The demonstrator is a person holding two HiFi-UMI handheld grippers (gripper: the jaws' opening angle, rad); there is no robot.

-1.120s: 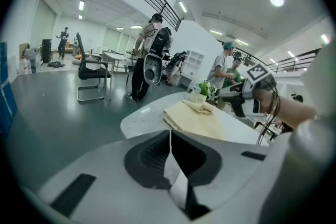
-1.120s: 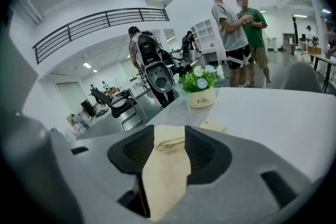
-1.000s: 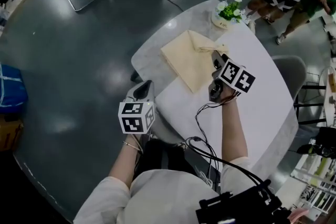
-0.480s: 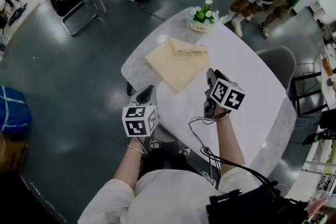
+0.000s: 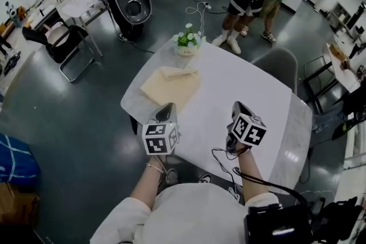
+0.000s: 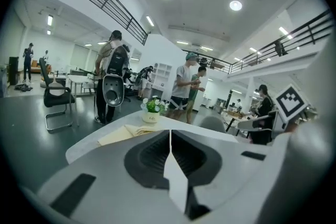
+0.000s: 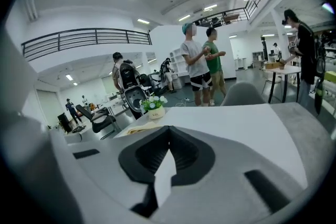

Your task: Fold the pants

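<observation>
Pants point(image 5: 170, 87), cream-coloured cloth, gathered into a flat, nearly square packet with no clear long axis: lying on the white round-cornered table point(image 5: 251, 86), just on the person's side of the small white pot of green-and-white flowers point(image 5: 187, 44) and close beside the table's left edge. Left gripper point(image 5: 166, 112), grey with a marker cube: hovering at the table's near edge, farther from the pot than the pants, jaws pressing together on nothing; the packet is lying straight ahead of it, making this the nearer hand. Right gripper point(image 5: 238, 107): hanging over bare tabletop, right of the pot and apart from the pants, jaws having just been closing and now meeting with nothing between them. Room: bare table is stretching right of the pot; little margin is showing on the left-edge side. Judgement: the fold is looking finished.
</observation>
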